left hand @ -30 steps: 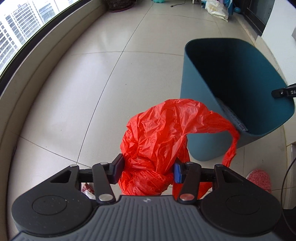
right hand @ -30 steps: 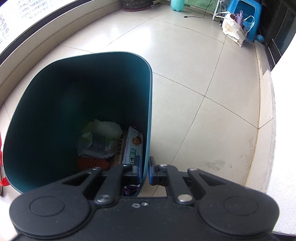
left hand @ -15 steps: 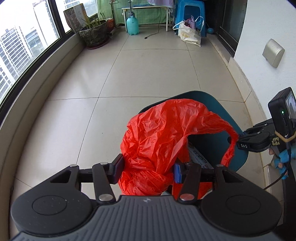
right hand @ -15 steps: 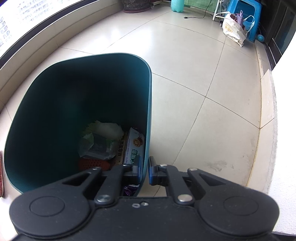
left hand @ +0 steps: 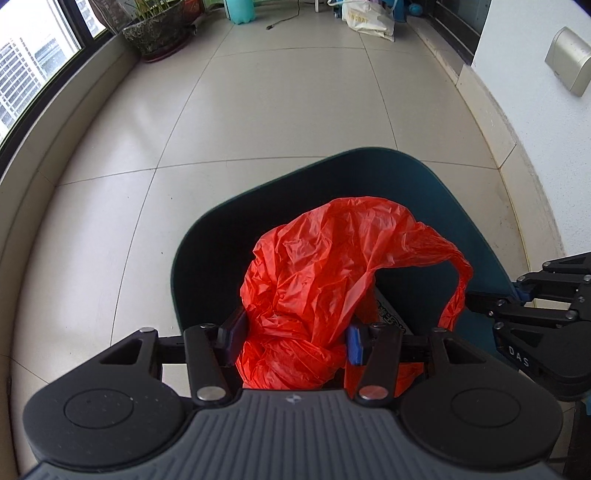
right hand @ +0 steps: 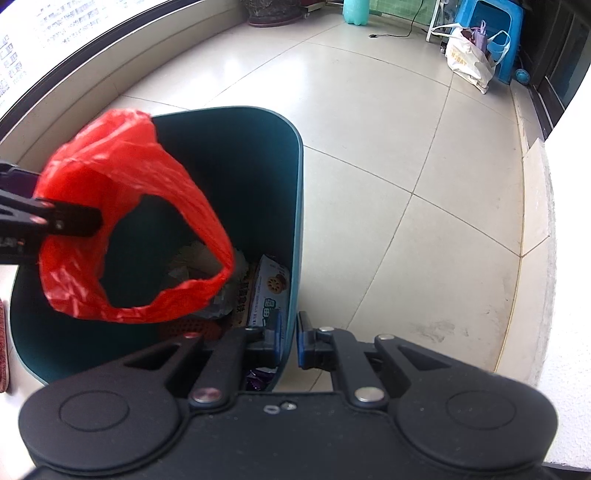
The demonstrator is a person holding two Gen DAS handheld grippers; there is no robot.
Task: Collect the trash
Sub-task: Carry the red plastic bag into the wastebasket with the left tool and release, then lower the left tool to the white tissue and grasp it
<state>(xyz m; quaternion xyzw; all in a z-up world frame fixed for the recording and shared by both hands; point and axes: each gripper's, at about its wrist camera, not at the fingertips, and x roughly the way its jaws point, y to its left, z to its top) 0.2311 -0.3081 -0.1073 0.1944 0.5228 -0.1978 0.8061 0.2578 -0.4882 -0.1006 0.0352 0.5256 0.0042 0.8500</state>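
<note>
My left gripper point(left hand: 291, 341) has its fingers point(left hand: 232, 332) clamped on a crumpled red plastic bag point(left hand: 317, 280), pressing it from both sides. The bag bulges up between them and one handle loops off to the right, hanging over the open mouth of the dark teal bin point(left hand: 476, 236). From the right wrist camera the same bag point(right hand: 122, 221) hangs above the left half of the bin point(right hand: 291, 229), its loop open so I can see down through it.

My right gripper point(right hand: 290, 339) is clenched on the near rim of the bin, one finger inside the wall and one outside, with the thin wall pinched between them.

Down in the bin lie a biscuit box point(right hand: 267, 291), some crumpled pale wrappers point(right hand: 195, 258) and something orange with small holes point(right hand: 188, 326).

The bin stands on a pale tiled floor point(right hand: 406, 155). Farther off are a white shopping bag point(right hand: 467, 62), a blue stool point(right hand: 498, 22) and a turquoise bottle point(right hand: 356, 11).
</note>
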